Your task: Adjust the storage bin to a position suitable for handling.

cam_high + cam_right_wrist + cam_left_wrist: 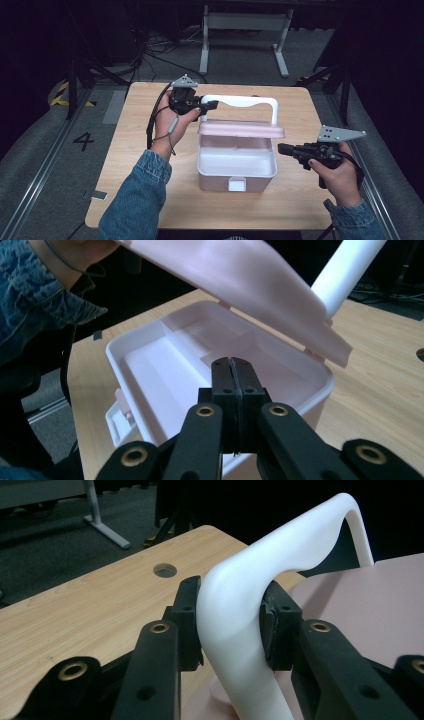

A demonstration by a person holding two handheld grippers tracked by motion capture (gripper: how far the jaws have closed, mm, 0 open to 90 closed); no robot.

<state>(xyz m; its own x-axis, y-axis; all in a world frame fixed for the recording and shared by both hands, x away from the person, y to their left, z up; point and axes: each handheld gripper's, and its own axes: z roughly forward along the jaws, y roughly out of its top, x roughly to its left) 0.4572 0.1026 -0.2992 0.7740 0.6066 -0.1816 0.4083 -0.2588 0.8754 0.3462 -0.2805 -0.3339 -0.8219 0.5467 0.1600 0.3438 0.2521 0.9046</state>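
A pale pink storage box [215, 182] stands in the middle of the wooden table with its lid [240, 130] lifted to about level above the tub. Its white handle [240, 101] rises behind the lid. My left gripper [212, 105] is shut on the handle's left corner; in the left gripper view [231, 620] both pads press the white handle [280, 560] beside the lid [360, 605]. My right gripper [281, 148] hovers just right of the box, shut on nothing. In the right gripper view [233, 372] it points over the box rim [320, 385] at white empty compartments, under the raised lid [240, 275].
The table [140, 165] has bare wood left and right of the box, and a round cable hole [165, 570] near its far edge. A latch [237, 184] sits on the box's front wall. A white desk frame [245, 30] and cables lie on the floor beyond.
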